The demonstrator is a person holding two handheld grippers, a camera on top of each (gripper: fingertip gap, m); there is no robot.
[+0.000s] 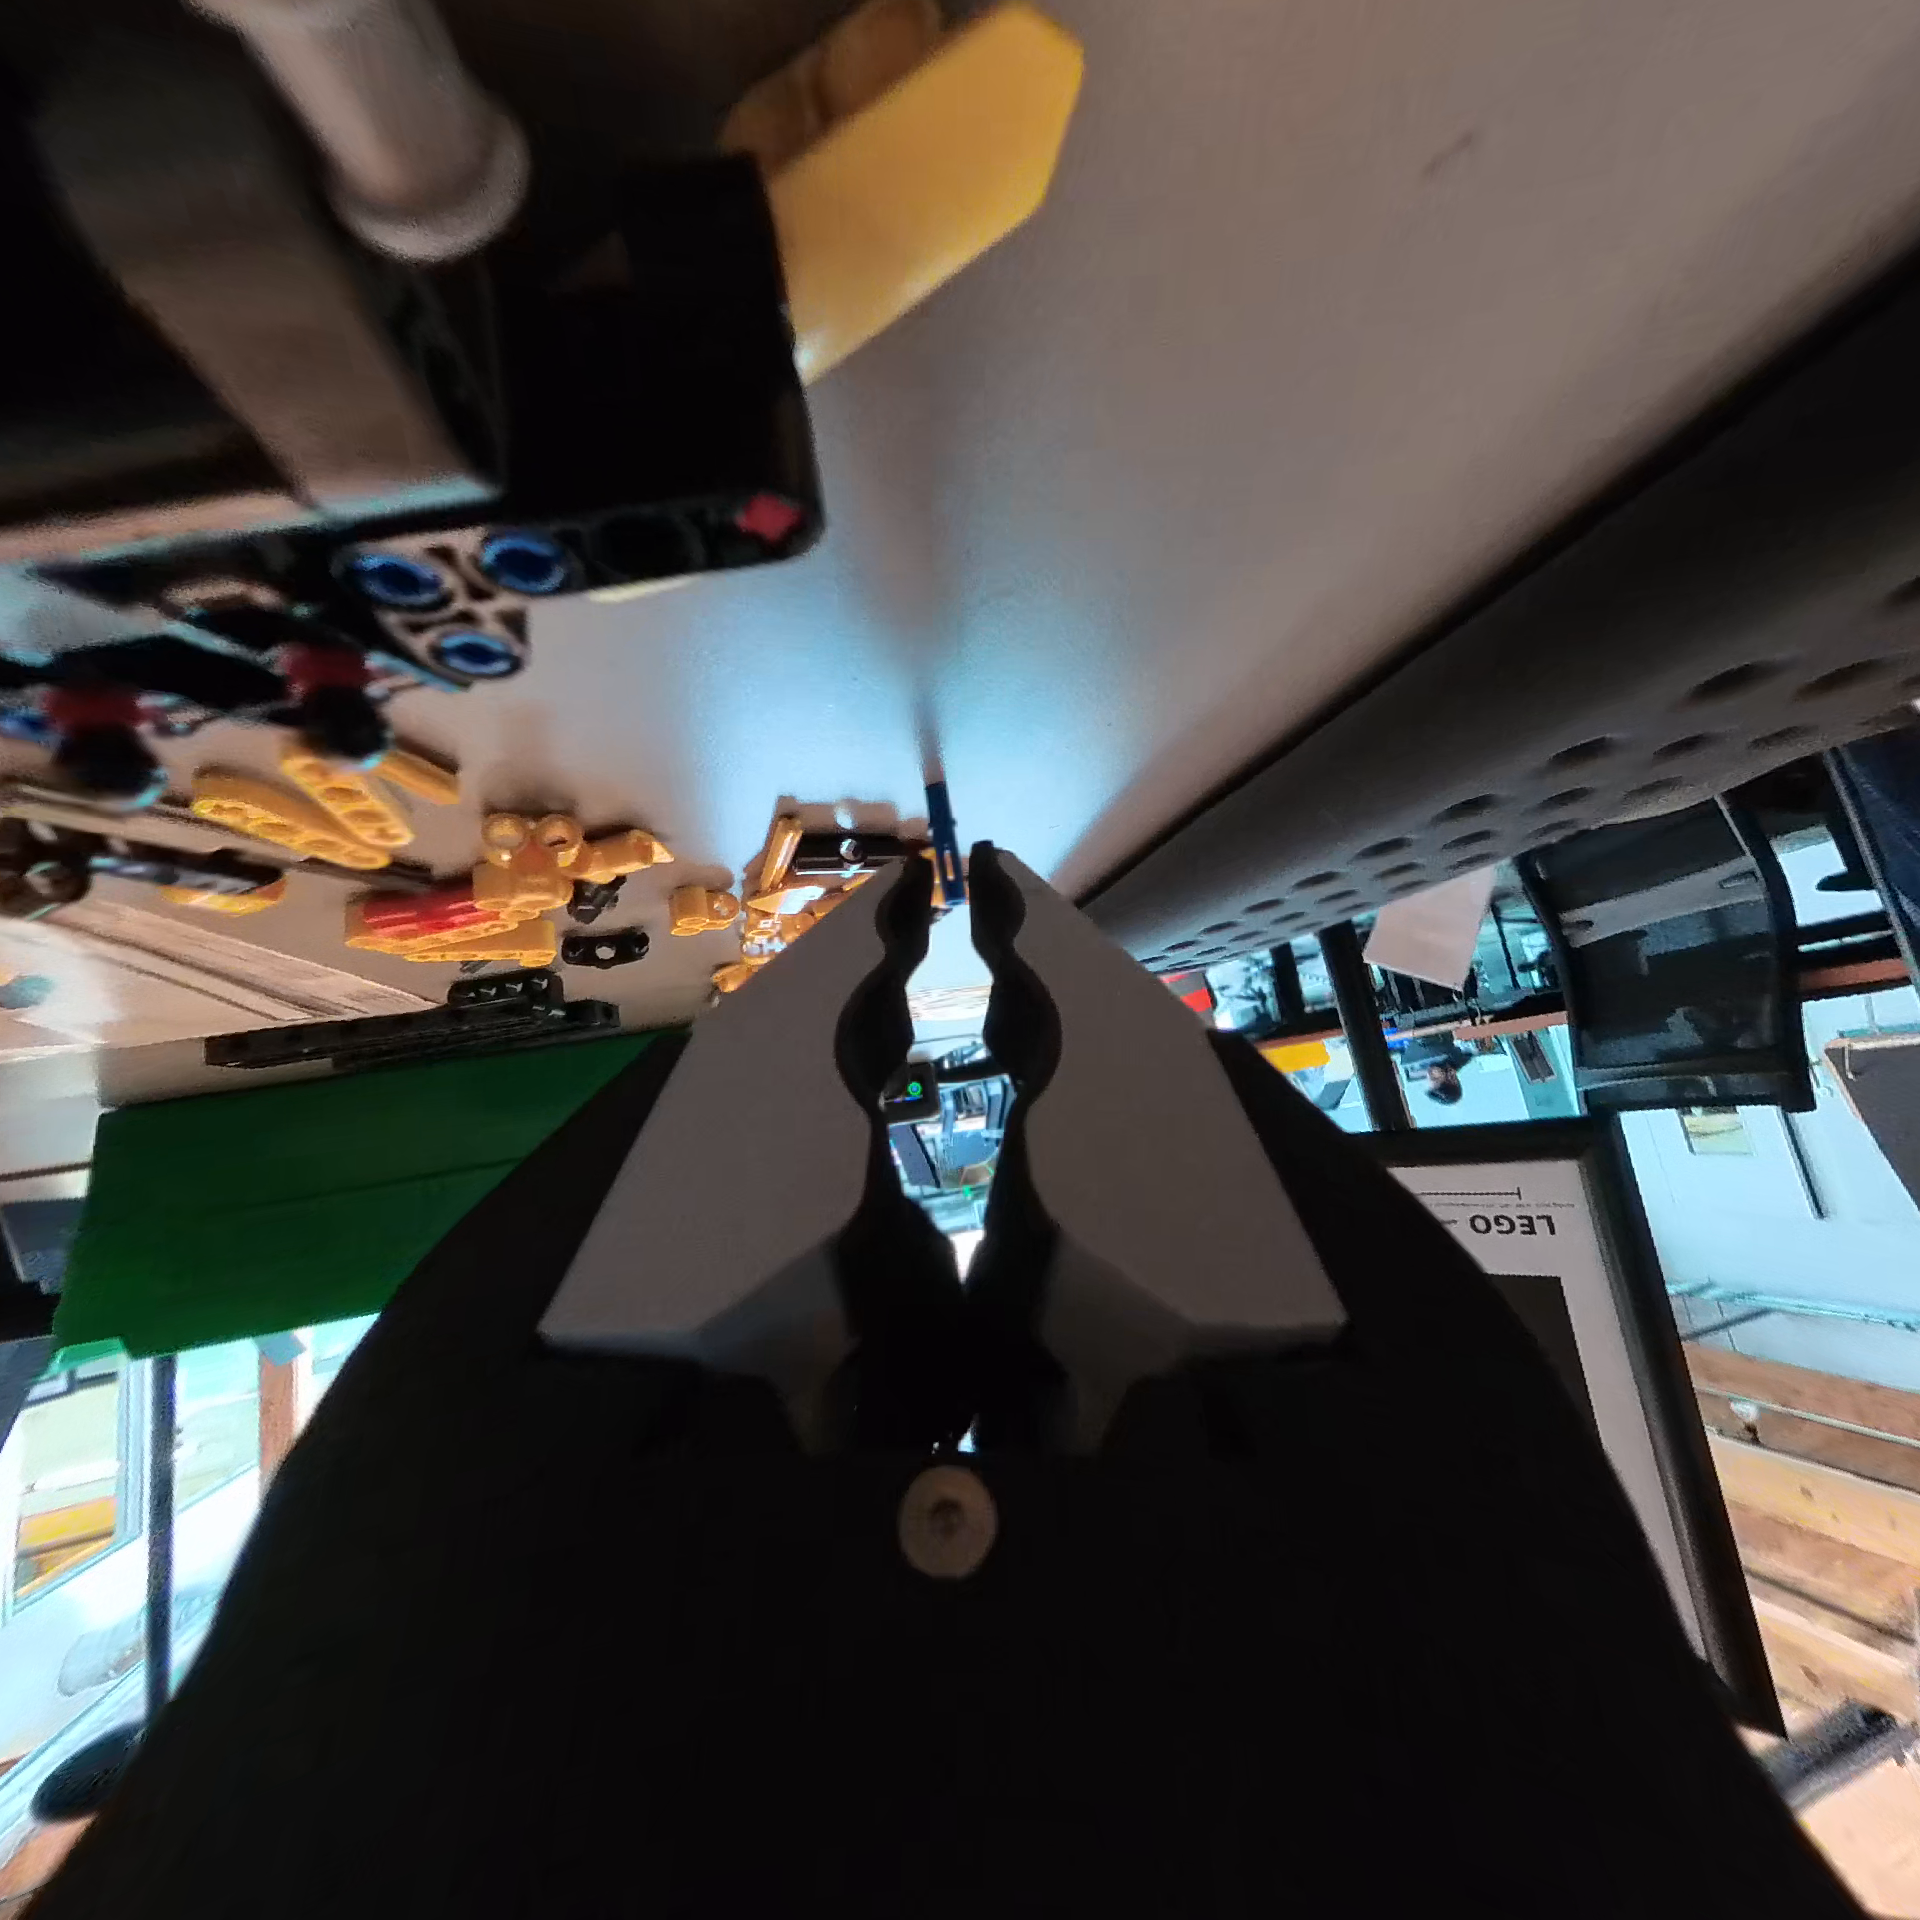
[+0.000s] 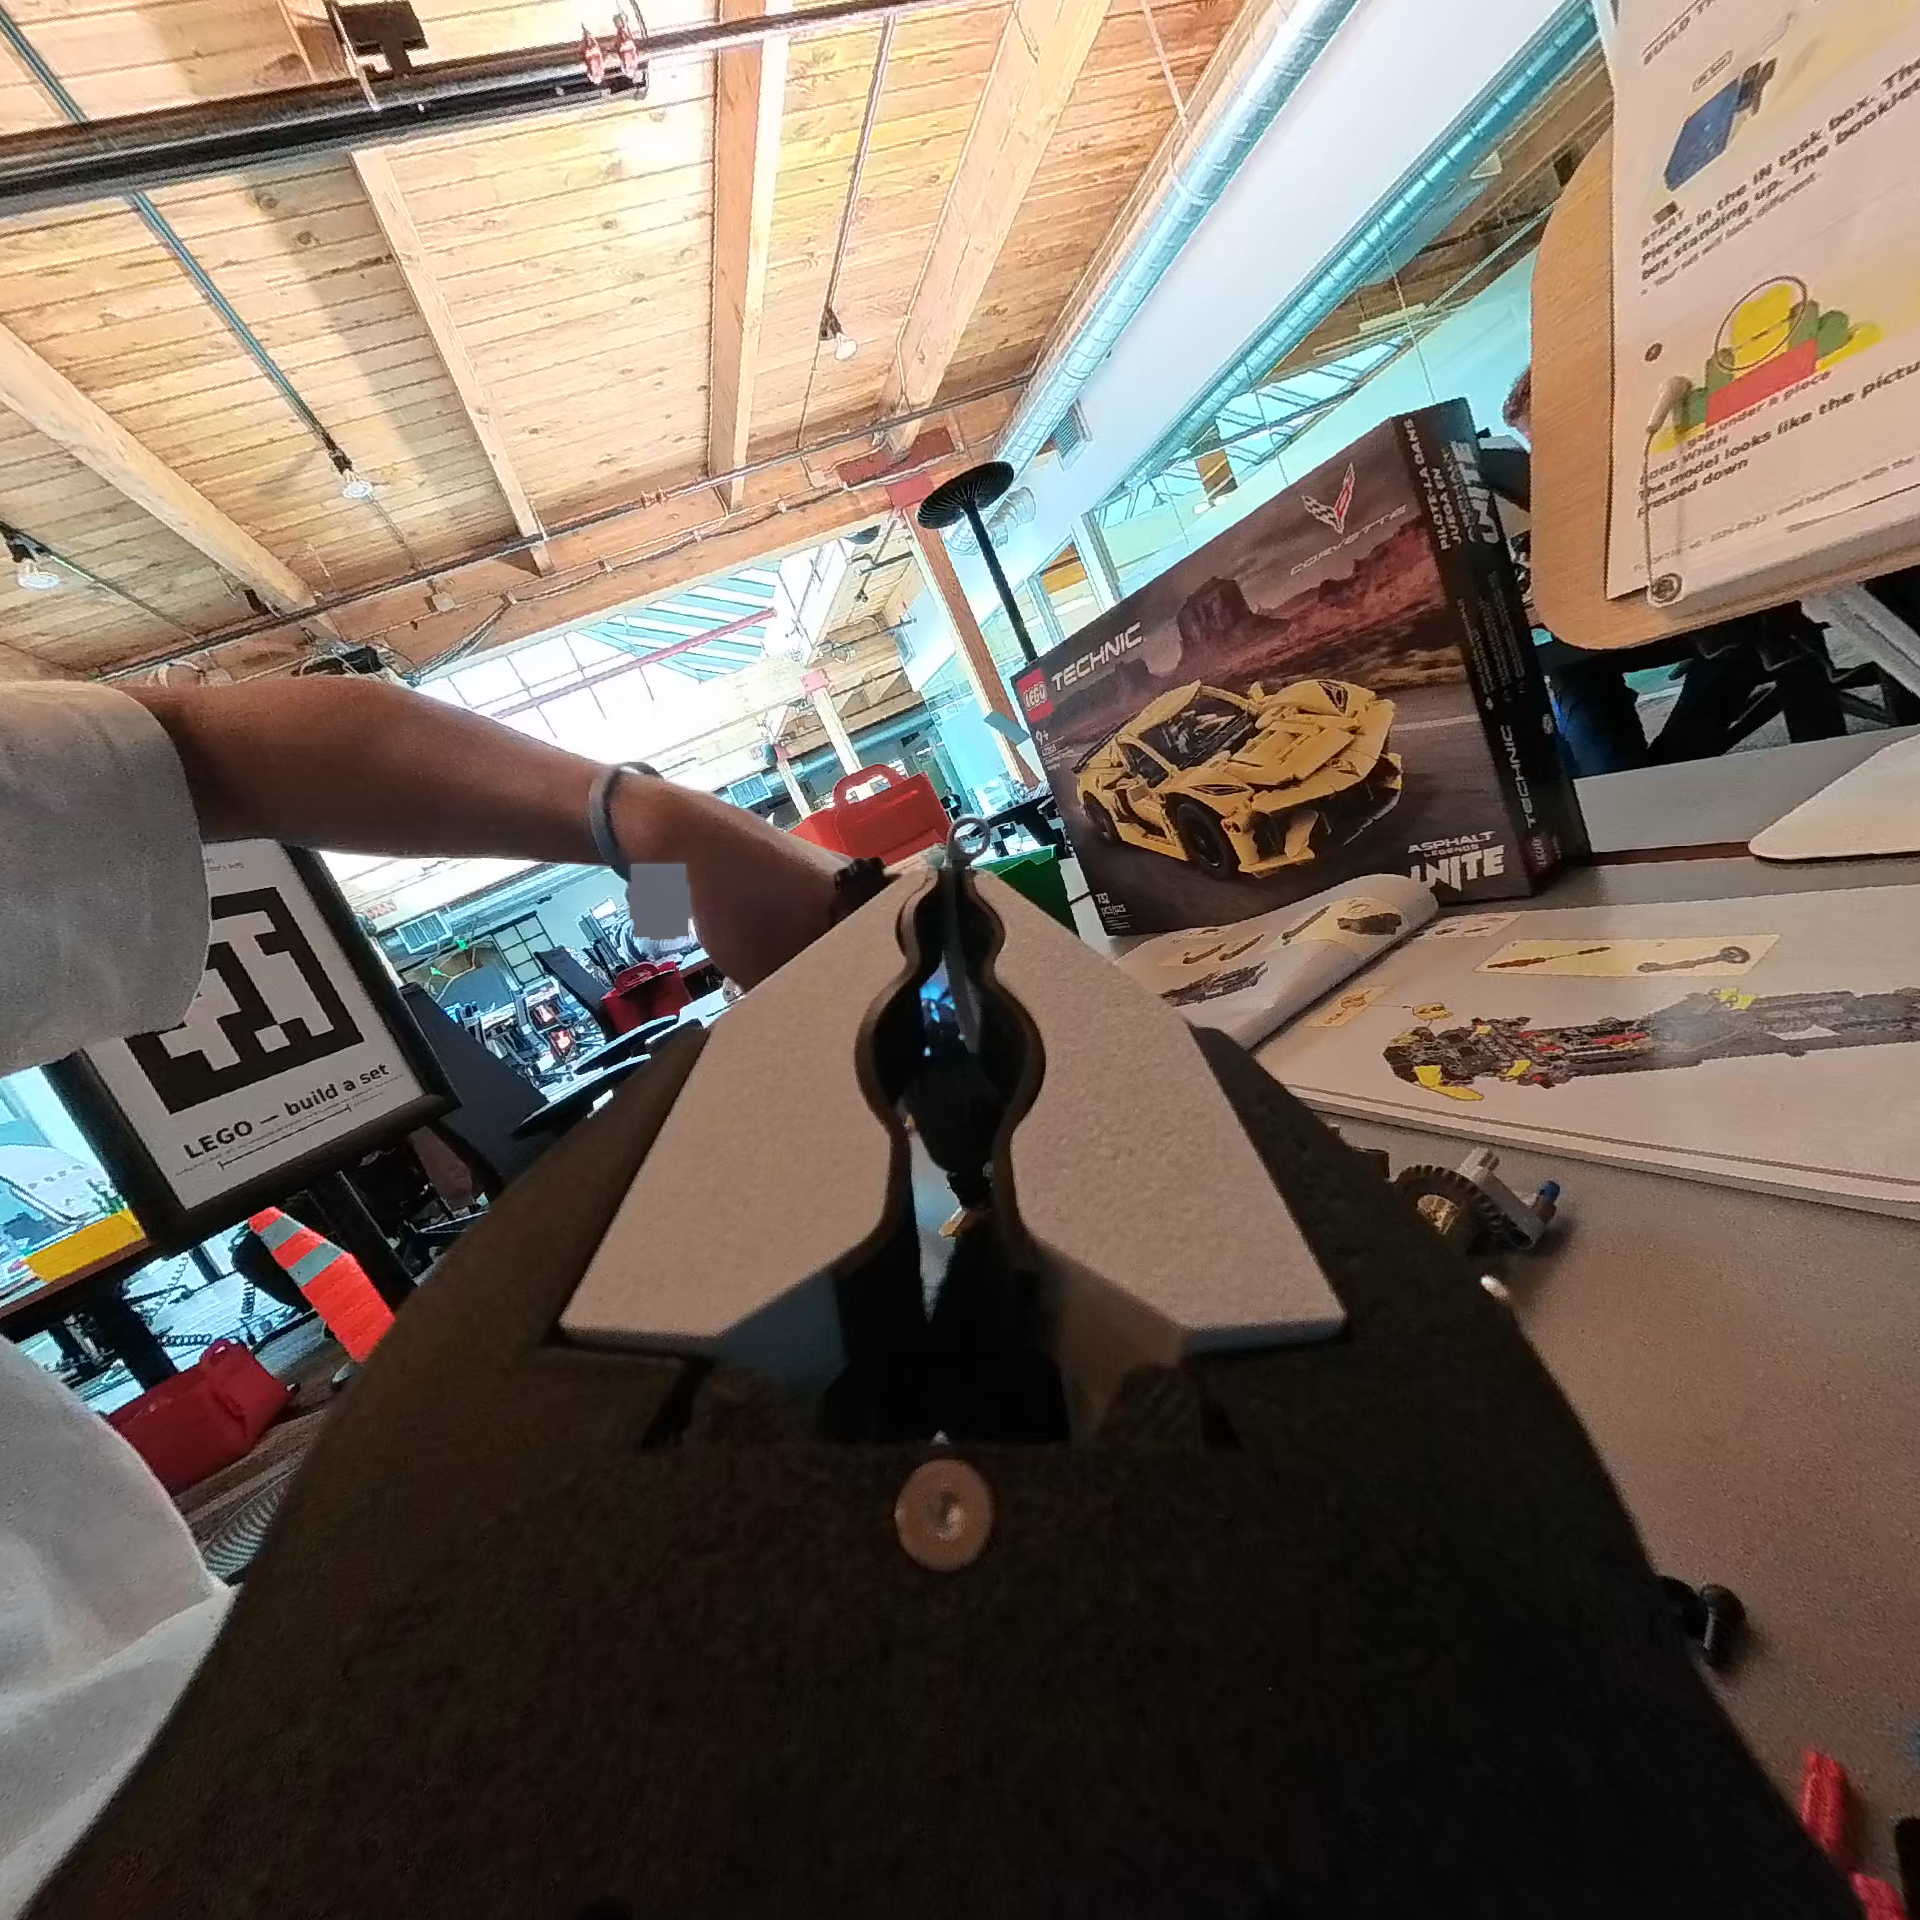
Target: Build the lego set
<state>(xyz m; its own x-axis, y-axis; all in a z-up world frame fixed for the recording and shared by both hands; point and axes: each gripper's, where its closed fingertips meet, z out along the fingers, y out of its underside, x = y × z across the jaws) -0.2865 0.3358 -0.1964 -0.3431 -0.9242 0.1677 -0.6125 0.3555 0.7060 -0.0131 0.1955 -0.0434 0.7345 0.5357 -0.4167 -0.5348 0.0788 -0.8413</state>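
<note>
Left wrist view: hand-held gripper [image 1: 948,858] tips pinch blue pin [image 1: 943,831].

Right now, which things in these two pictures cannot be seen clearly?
- Left wrist view: large black and yellow lego assembly, blurred, too close to the lens.
- Left wrist view: small blue lego pin at the left hand-held gripper, its end hidden by the fingertips.
- Right wrist view: thin grey lego axle in the right hand-held gripper, lower part hidden between the fingers.

Plank ceiling [image 2: 582,343] on timber beams, skylit windows [image 2: 707,623] behind, grey table [image 2: 1714,1382] below
</note>
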